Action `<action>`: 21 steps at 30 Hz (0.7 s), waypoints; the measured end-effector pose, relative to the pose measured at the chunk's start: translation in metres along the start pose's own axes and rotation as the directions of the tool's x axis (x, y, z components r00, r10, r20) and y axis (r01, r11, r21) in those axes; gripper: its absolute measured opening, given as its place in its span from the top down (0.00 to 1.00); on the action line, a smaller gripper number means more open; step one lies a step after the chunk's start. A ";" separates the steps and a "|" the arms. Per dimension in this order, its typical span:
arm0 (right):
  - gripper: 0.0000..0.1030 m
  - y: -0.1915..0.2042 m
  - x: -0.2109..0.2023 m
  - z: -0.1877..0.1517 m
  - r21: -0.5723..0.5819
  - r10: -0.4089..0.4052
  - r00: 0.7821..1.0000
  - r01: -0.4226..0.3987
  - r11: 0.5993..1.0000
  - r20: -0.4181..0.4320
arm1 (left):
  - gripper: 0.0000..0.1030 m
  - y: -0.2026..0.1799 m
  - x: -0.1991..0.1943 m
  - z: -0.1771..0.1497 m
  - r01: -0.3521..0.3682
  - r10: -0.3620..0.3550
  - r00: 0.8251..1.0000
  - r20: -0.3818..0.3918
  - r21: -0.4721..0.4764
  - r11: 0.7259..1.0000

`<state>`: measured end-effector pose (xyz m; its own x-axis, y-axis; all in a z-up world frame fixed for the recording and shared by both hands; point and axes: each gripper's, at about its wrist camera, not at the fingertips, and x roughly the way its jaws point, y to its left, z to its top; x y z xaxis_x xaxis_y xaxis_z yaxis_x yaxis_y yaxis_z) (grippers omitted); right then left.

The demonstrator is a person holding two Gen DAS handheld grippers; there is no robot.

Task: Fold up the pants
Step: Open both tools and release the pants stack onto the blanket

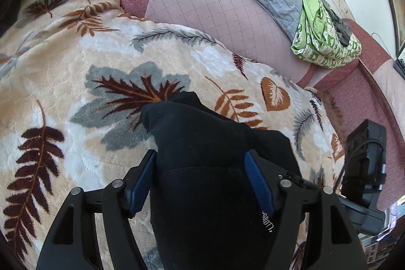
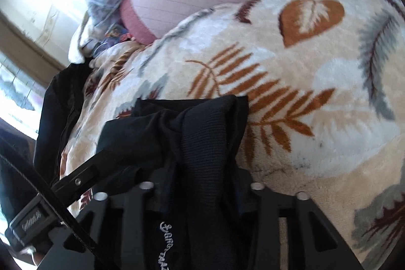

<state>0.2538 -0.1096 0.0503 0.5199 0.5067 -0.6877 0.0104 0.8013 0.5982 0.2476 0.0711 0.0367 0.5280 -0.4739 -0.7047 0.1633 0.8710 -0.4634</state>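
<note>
Pants [image 1: 202, 168] — ribbed cuff [image 2: 210, 138] right-view only

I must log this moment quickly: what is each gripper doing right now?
Left gripper: jaws apart, black pants lying between them; a firm hold cannot be told.
Right gripper: jaws hidden by the pants; it cannot be told.

Left tool [image 1: 201, 156] grips black cloth between spread fingers; right tool [image 2: 202, 184] clamps bunched cloth.
</note>
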 end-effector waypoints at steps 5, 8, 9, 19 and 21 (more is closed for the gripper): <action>0.69 0.009 -0.011 -0.001 -0.020 -0.031 0.999 0.031 0.999 0.026 | 0.33 0.000 0.000 0.000 0.006 -0.006 1.000 0.001 -0.001 1.000; 0.66 0.005 -0.008 0.000 -0.018 -0.065 0.998 0.065 0.998 0.015 | 0.33 0.002 -0.002 0.001 0.026 -0.026 1.000 -0.002 -0.036 0.999; 0.57 0.003 -0.005 -0.001 -0.016 -0.082 0.997 0.082 0.997 0.005 | 0.33 0.003 -0.004 0.001 0.030 -0.030 1.000 -0.002 -0.049 0.998; 0.33 0.009 -0.061 0.001 0.021 -0.148 0.973 0.147 0.989 0.178 | 0.30 0.048 -0.040 0.020 0.054 -0.039 0.996 0.076 -0.205 0.977; 0.33 0.027 -0.071 0.001 -0.044 -0.131 0.974 0.141 0.989 0.187 | 0.30 0.058 -0.044 0.022 0.037 -0.021 0.997 0.072 -0.231 0.972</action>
<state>0.2179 -0.1241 0.1152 0.6648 0.3290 -0.6706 0.0459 0.8781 0.4763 0.2520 0.1450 0.0526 0.5832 -0.4813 -0.6544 -0.0140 0.7995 -0.6005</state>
